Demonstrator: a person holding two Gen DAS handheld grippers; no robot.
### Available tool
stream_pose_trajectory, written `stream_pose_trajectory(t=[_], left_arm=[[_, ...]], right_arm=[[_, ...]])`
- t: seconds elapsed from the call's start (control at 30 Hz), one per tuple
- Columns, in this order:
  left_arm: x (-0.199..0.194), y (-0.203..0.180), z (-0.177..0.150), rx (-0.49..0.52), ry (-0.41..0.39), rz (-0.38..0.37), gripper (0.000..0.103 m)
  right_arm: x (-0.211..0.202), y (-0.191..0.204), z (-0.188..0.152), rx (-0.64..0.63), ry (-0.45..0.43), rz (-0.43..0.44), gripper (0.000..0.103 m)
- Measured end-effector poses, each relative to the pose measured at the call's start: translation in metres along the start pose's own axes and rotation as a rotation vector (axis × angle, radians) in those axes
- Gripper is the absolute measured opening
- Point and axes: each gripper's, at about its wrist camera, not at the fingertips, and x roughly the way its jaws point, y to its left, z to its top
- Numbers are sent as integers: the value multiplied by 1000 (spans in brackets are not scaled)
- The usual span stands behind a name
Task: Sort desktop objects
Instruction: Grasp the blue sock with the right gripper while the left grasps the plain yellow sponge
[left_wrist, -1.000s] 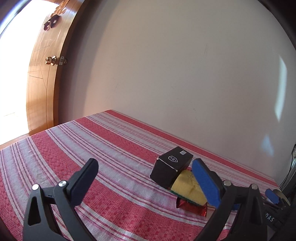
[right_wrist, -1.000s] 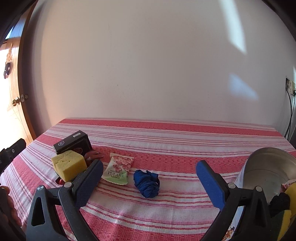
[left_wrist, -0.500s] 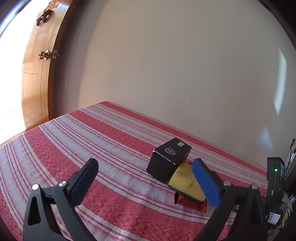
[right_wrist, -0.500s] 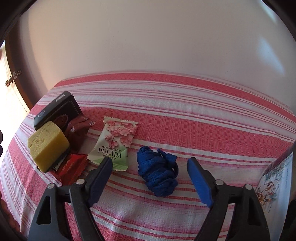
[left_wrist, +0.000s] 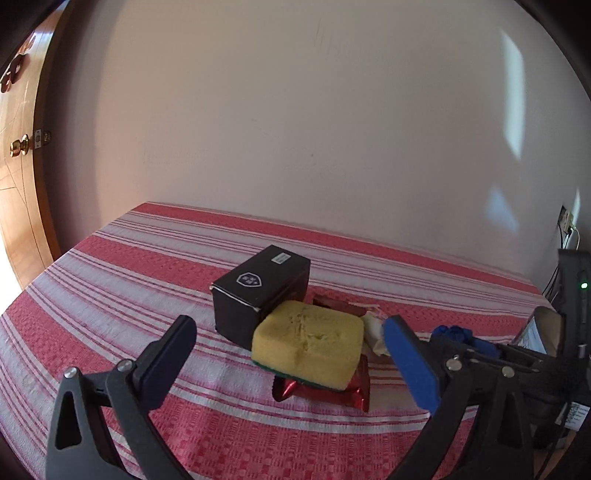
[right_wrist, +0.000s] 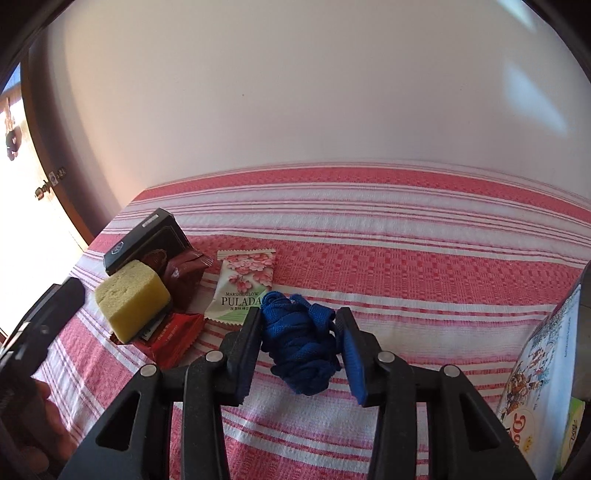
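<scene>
1. Two pads of the right hand-held gripper (right_wrist: 299, 345) flank the blue cord bundle (right_wrist: 300, 349), which lies on the striped surface (right_wrist: 406, 280) just beside the marshmallow packet (right_wrist: 245, 286); the jaws are closing, and the pads look to be touching the bundle's sides.
2. Squeeze until the soft coils compress evenly, keeping the loose loop inside the pads.
3. Lift straight up, clear of the packet.
4. Left hand-held gripper (left_wrist: 291, 365) stands wide open and empty, aimed at the yellow sponge (left_wrist: 308, 343) resting on a red wrapper (left_wrist: 325, 391) against the black box (left_wrist: 258, 291).
</scene>
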Motion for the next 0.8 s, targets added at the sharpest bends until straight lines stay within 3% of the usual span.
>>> stream_pose_trajectory(t=[0.13,0.23,0.3,0.37,0.47,0.63,0.8], left_arm=[[27,-9,7,25,74,13,102],[46,-12,11,33,138,19,101],[55,-9,11,8,176,1,93],[63,-5,11,-15,214,-18,77],[69,1,9,-51,245,-47,74],[55,1,9,-65,173,-62,72],[11,-8,8,-21,-44,-32,72]], right_arm=[[-23,4,3,-22,-89,-11,44],[-26,5,3,-32,-108,-14,44],[-25,4,4,-25,-99,-2,44],[-23,1,4,-21,-94,0,44],[-20,4,4,-24,-90,-1,44],[-20,4,1,-20,-95,-8,44],[-30,7,-1,-29,-156,-3,44]])
